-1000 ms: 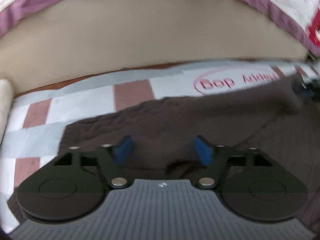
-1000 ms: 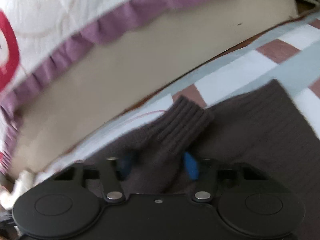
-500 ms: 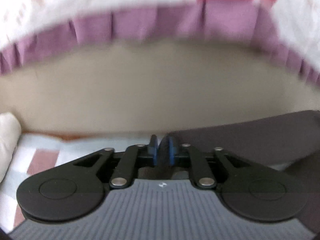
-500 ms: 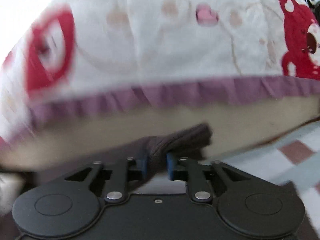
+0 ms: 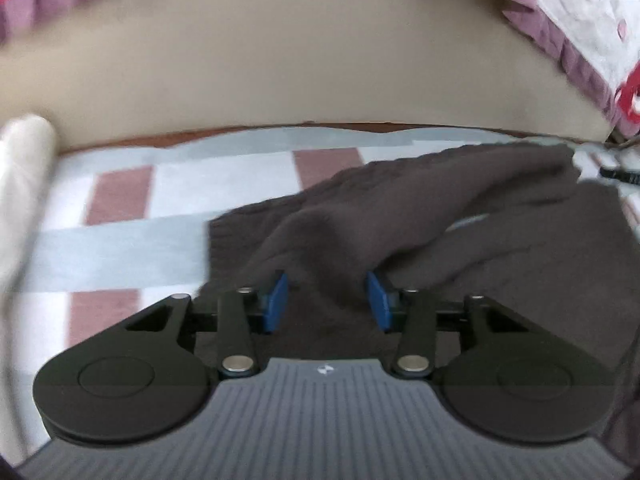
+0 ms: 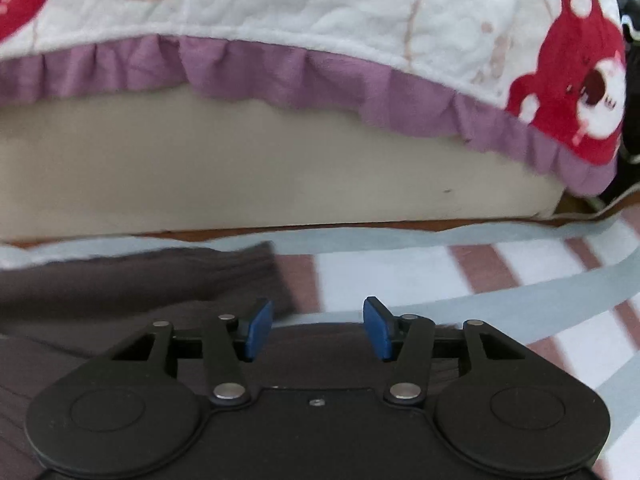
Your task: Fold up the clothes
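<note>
A dark brown knit sweater (image 5: 420,220) lies on a checked white, grey and pink cloth. In the left wrist view a folded-over hump of it runs from my left gripper (image 5: 327,298) toward the right. That gripper is open, its blue pads on either side of the fabric. In the right wrist view the sweater's ribbed cuff (image 6: 240,268) lies just ahead and left of my right gripper (image 6: 318,328), which is open and empty above the sweater's edge.
The checked cloth (image 6: 500,292) covers the surface. Behind it stands a beige cushion (image 6: 240,172) under a white quilt with a purple ruffle (image 6: 280,76). A white roll (image 5: 24,168) lies at the far left in the left wrist view.
Both grippers were shut on the sweater and lifted half a second ago. Now both are open and low again, and the fabric lies folded over on the cloth.
</note>
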{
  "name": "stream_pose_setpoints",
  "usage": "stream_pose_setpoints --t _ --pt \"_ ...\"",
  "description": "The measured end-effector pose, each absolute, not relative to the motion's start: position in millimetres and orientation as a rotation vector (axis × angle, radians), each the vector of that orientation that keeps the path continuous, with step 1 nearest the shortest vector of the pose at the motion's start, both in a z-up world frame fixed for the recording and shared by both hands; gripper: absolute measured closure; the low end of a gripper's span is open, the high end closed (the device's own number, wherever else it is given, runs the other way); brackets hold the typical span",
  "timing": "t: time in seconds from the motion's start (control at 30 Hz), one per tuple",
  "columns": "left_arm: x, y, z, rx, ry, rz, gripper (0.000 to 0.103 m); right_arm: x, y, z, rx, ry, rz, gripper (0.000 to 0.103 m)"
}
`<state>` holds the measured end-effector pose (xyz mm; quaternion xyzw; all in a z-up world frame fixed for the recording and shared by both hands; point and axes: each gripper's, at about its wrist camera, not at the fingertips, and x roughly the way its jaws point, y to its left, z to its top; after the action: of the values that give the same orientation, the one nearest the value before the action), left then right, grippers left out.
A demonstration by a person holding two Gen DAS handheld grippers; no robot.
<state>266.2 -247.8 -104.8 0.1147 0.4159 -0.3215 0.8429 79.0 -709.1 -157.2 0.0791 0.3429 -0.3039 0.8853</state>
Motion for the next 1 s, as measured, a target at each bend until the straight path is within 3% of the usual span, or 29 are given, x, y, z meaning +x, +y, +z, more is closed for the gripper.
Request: stream_pose_setpoints --t 0.2,0.33,0.43,0.6,0.67,0.73,0.8,0.87,0.9,0.93,0.97,1.0 --pt "281.2 -210.9 -117.5 0.154 0.893 -0.498 0.053 66.9 -734.1 -168.9 0.166 0.801 -0.697 0.047" --pt "287.2 -211.2 -128.4 0.071 0.940 -0.542 0.052 60.8 -743.1 -177.9 0.094 0.847 -0.690 0.034" --pt "291.6 -223.4 -129.6 0.058 0.933 -0.587 0.047 53.0 -743.4 -183.5 0.014 0.858 -0.626 0.034" --pt "323.9 -239.8 -137.8 -0.061 0.964 -0.590 0.042 47.2 -753.3 -187.8 0.154 0.787 -0.602 0.032" --pt "334.4 -247.3 -141.2 -0.111 0.981 -0.582 0.038 46.0 -756.2 -189.6 0.173 0.775 -0.624 0.024" --pt "339.0 -256.9 -144.0 -0.109 0.981 -0.582 0.038 45.5 -757.5 -191.4 0.178 0.772 -0.649 0.009" --pt "331.9 -268.3 -146.0 -0.019 0.945 -0.596 0.037 45.0 -758.6 -193.2 0.181 0.770 -0.673 0.010" --pt "324.6 -275.1 -148.9 0.033 0.909 -0.602 0.037 43.1 -760.4 -193.3 0.228 0.752 -0.659 0.018" --pt "322.8 -275.9 -149.4 0.036 0.898 -0.600 0.043 42.1 -761.1 -192.8 0.250 0.738 -0.632 0.032" --pt "322.0 -275.4 -149.5 0.027 0.891 -0.596 0.053 41.2 -761.1 -191.9 0.267 0.725 -0.605 0.046" --pt "320.5 -276.8 -147.5 0.043 0.883 -0.590 0.080 42.0 -758.5 -190.8 0.256 0.719 -0.580 0.054" --pt "318.0 -281.9 -143.7 0.094 0.875 -0.583 0.093 43.2 -755.3 -189.6 0.237 0.717 -0.554 0.079"
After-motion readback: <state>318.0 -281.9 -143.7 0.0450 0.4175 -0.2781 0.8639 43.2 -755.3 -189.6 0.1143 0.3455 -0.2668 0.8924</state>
